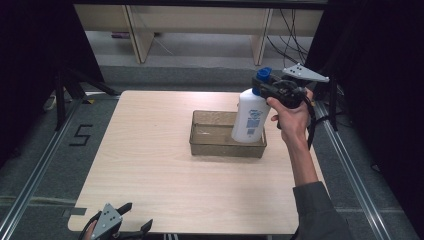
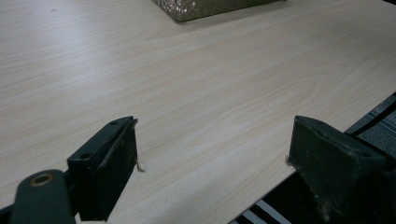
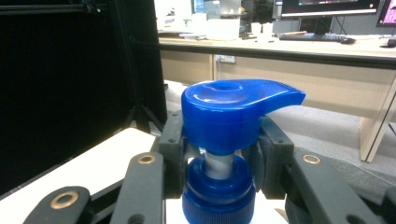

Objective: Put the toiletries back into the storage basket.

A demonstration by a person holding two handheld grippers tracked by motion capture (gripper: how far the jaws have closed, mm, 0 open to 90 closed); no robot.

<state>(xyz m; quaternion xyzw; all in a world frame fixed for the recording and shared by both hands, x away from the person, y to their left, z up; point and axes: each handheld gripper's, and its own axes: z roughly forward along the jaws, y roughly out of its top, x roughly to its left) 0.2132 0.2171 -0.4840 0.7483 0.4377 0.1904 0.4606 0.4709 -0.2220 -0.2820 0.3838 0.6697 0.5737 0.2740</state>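
A white pump bottle with a blue pump head hangs upright over the right end of a clear rectangular tray. Whether its base touches the tray floor I cannot tell. My right gripper is shut on the bottle's neck just under the pump head, with the jaws pressing it from both sides in the right gripper view. My left gripper rests at the table's near left edge, open, its fingers wide apart over bare wood with nothing between them.
The light wooden table has the tray a little right of its middle. A tray corner shows far ahead of the left gripper. Desk legs and cables stand behind the table, with dark curtains on both sides.
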